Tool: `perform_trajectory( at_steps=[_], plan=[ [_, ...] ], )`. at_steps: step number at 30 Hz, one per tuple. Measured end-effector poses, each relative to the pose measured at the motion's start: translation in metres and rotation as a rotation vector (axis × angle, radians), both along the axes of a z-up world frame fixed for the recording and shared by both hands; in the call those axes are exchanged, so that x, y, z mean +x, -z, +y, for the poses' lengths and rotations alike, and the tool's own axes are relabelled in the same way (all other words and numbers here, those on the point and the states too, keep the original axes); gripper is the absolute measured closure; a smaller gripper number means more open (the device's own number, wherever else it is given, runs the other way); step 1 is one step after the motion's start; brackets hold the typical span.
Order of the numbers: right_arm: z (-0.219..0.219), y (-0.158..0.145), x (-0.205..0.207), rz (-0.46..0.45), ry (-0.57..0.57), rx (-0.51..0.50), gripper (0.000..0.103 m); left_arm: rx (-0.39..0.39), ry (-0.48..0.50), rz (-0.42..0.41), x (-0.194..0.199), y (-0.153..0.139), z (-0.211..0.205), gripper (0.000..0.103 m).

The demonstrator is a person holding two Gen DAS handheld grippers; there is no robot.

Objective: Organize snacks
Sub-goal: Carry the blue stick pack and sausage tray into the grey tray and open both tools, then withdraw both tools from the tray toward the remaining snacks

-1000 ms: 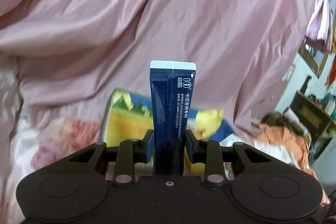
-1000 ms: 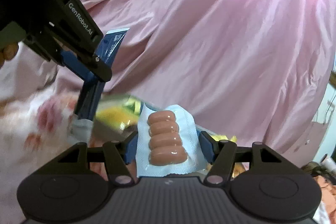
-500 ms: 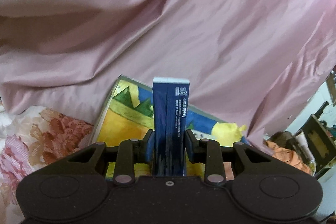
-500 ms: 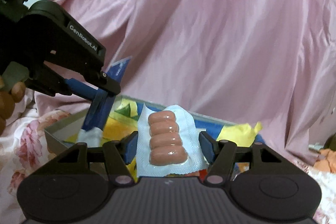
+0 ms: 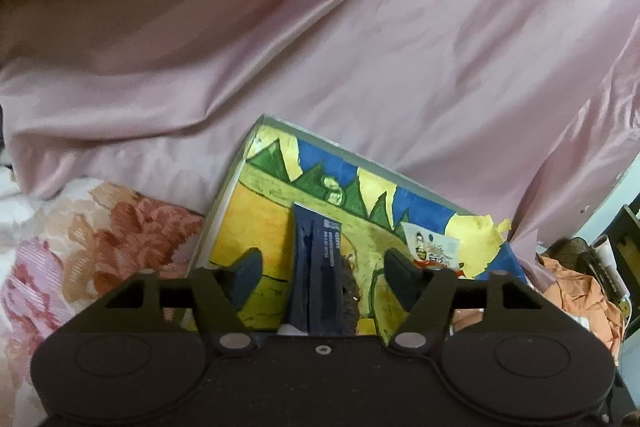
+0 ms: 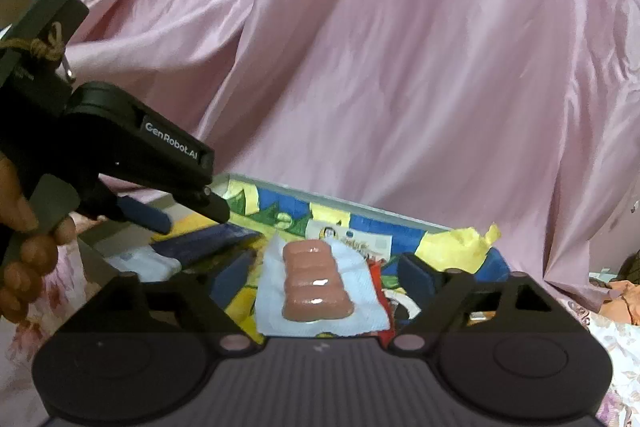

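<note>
A shallow painted box (image 5: 264, 211) with a yellow, green and blue inside lies on the bed. My left gripper (image 5: 322, 273) is open over it. The dark blue snack sachet (image 5: 316, 283) lies loose between its spread fingers, inside the box. My right gripper (image 6: 326, 279) is open too. A clear pack of small pink sausages (image 6: 316, 279) lies between its fingers in the same box (image 6: 400, 223). The left gripper (image 6: 172, 211) and the blue sachet (image 6: 208, 241) also show in the right wrist view.
A pink satin sheet (image 5: 360, 27) rises right behind the box. A floral bedcover (image 5: 100, 235) lies to its left. Another snack packet (image 5: 432, 247) lies in the box. Orange cloth and clutter (image 5: 580, 291) sit at the far right.
Both grippers lowered into the box and opened. The blue sachet and the sausage pack were let go and now lie in the box.
</note>
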State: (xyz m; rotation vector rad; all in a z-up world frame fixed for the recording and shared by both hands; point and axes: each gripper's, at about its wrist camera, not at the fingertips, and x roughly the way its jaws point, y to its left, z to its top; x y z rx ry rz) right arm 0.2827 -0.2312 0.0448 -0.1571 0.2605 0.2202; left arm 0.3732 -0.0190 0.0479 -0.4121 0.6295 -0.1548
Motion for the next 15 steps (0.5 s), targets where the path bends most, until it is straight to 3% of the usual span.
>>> perform_trajectory(
  at_steps=[4,7,10,15],
  plan=[
    [-0.003,-0.009,-0.01,-0.023,0.008,-0.001,0.008,-0.008,-0.005,-0.019,-0.013,-0.011,-0.001,0.016],
    [-0.008,-0.017,-0.022,-0.048,0.017,0.008,0.003,0.0,-0.008,-0.055,-0.025,-0.021,-0.002,0.012],
    [-0.015,-0.027,-0.035,-0.08,0.032,0.031,0.0,0.016,-0.011,-0.099,-0.04,-0.033,-0.004,0.002],
    [-0.031,-0.042,-0.058,-0.123,0.05,0.077,0.0,0.038,-0.014,-0.159,-0.07,-0.053,-0.008,0.001]
  ],
)
